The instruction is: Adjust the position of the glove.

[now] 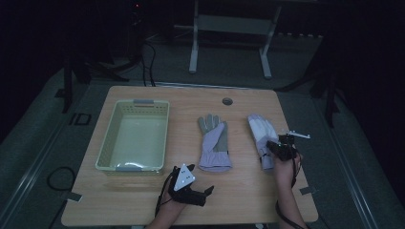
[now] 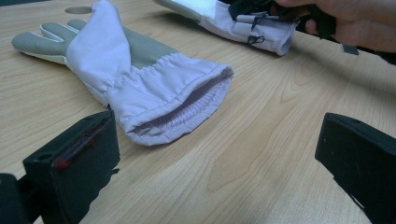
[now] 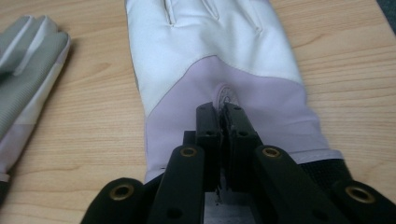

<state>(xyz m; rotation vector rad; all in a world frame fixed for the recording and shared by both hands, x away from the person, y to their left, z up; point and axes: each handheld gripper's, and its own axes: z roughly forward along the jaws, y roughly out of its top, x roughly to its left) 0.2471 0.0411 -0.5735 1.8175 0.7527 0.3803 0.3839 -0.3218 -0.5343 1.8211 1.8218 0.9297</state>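
Wooden table (image 1: 239, 191), dim room. Two gloves lying flat, well apart, fingers pointing away from the person.

Right gripper (image 3: 223, 112): jaws drawn together, nearly touching, tips resting over the lilac cuff zone of the right-hand glove (image 3: 215, 60), just below a small round emblem. Whether fabric is pinched between the pads: cannot tell from the right gripper view. In the high view, sitting at the near end of that glove (image 1: 261, 131), right gripper (image 1: 282, 148) gripped by a hand at the table's right side.

Left gripper (image 2: 215, 154): jaws standing wide apart, nothing between them, bare tabletop showing in the gap. Hovering low near the table's front edge (image 1: 188, 183), aimed toward the open cuff of the middle glove (image 2: 140, 74), apart from it.

Middle glove (image 1: 214, 140): grey palm up, lilac cuff gaping toward the left gripper.

Pale yellow basket (image 1: 107, 143) sitting at the table's left, beside the middle glove, not touching it.
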